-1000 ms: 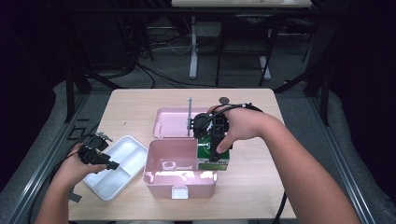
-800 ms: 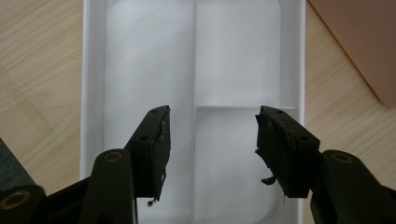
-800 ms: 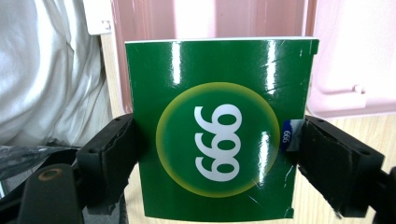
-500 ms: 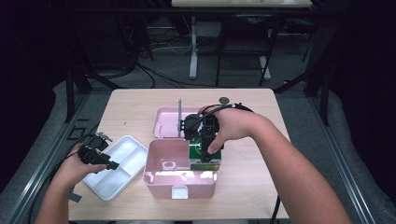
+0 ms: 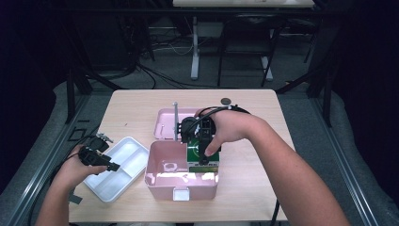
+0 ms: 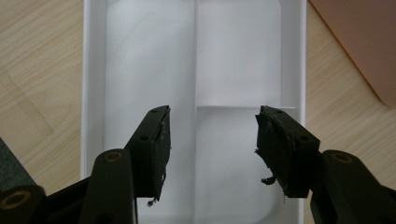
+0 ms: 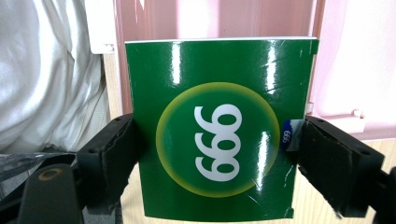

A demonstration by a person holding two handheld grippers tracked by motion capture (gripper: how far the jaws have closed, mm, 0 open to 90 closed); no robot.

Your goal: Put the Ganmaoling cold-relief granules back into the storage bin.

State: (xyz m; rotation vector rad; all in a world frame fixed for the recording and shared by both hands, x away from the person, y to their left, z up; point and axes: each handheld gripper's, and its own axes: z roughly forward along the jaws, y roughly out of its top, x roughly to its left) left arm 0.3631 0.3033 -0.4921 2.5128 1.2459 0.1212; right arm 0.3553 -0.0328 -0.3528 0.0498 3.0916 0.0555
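Observation:
A green carton printed with "999" in a yellow circle hangs at the right back corner of the open pink box, partly inside it. My right gripper is shut on its two side edges. In the right gripper view the green carton fills the space between the jaws of the right gripper, with the pink box behind it. My left gripper stands open above a white divided tray. In the left gripper view, the left gripper holds nothing over the tray.
The pink lid lies flat behind the box on the wooden table. A small dark round thing sits near the table's far edge. White crumpled material lies inside the box to the left of the carton.
My right gripper has carried the green carton a little to the left and down into the pink box's right end. The left gripper has stayed over the tray.

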